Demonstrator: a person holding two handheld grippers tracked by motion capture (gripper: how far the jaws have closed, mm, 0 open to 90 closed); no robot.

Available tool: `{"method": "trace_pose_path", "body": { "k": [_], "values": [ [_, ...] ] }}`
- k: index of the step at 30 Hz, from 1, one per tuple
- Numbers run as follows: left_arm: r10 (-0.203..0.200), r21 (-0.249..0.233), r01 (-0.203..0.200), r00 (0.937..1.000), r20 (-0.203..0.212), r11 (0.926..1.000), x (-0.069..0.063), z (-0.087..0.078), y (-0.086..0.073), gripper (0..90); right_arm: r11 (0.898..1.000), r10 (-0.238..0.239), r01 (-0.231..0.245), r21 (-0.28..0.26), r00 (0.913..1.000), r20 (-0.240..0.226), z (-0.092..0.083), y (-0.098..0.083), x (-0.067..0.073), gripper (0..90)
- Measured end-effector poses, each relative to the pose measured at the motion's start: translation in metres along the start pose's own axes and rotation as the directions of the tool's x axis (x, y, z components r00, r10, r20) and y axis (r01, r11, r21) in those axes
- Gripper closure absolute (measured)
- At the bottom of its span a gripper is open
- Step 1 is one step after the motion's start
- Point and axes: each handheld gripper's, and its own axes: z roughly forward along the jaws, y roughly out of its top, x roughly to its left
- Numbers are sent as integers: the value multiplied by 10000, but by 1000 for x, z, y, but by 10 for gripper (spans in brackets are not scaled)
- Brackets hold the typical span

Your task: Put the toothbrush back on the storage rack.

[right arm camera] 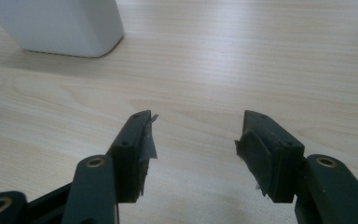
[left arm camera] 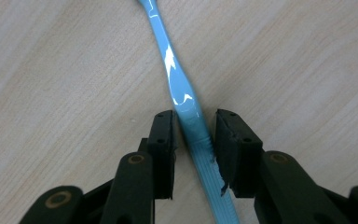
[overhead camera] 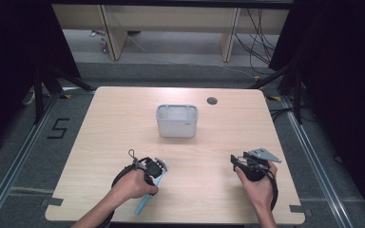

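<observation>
From above, a slim light-blue toothbrush (overhead camera: 147,197) lies on the bench (overhead camera: 209,142) near-left of the white bin (overhead camera: 177,121); the left hand-held gripper (left arm camera: 195,133) brackets its glossy ribbed handle narrowly, while the right hand-held gripper (right arm camera: 196,140) gapes wide.

Left gripper (left arm camera: 195,140): black jaws astride blue toothbrush handle (left arm camera: 186,100), left pad touching, right pad narrowly apart; pale wooden table (left arm camera: 56,79) beneath.
</observation>
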Motion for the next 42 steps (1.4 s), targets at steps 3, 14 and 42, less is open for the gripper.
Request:
{"method": "trace_pose_path", "body": {
  "k": [3, 14, 42],
  "values": [
    [302, 192, -302, 9995, 31, 9994, 2, 0, 0, 694, 9999, -12, 12, 172, 10000, -28, -2, 1, 0, 444],
    [1117, 928, -1134, 9935, 237, 9892, 8, 0, 7, 768, 10000, 64, -64, 32, 10000, -50, -1, 0, -1, 444],
    [1247, -1530, -1117, 9891, 781, 9819, 22, -28, -9, 785, 9995, -257, 257, -161, 9997, -4, -3, -2, -3, 458]
  ]
}}
